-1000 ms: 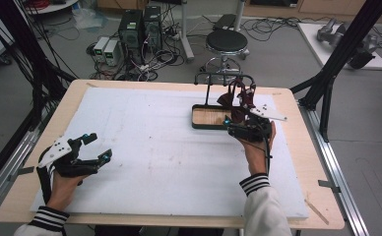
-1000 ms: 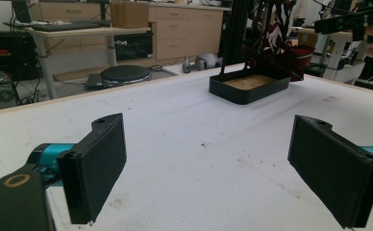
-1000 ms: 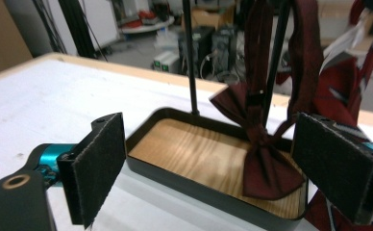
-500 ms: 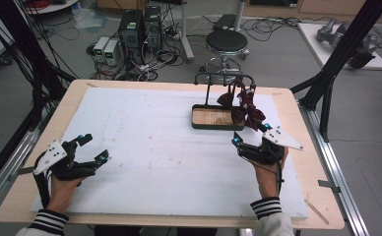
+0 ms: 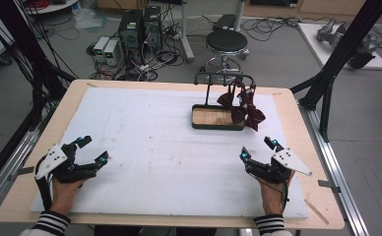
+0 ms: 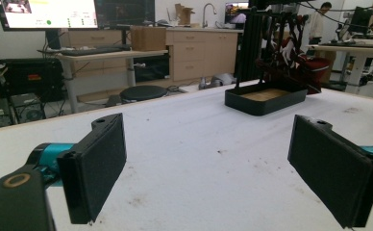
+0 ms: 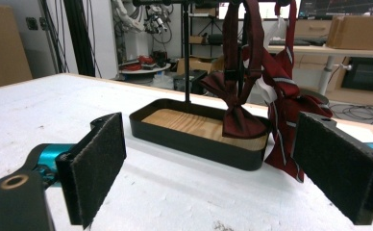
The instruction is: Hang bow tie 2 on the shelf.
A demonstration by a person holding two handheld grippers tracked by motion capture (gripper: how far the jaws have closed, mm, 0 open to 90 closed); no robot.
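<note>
One white mat (image 5: 169,147) is covering a wooden table (image 5: 287,98), and one black tray (image 5: 217,118) with a wooden floor is sitting toward its far right. One stand (image 5: 209,86) is rising from the tray, with two dark red bow ties (image 5: 243,105) hanging from its bar. Two grippers are resting at the near edge: the left gripper (image 5: 91,150) and the right gripper (image 5: 258,149), both with jaws spread and holding nothing. The ties are hanging ahead of the right gripper's jaws, well apart from them.
</note>
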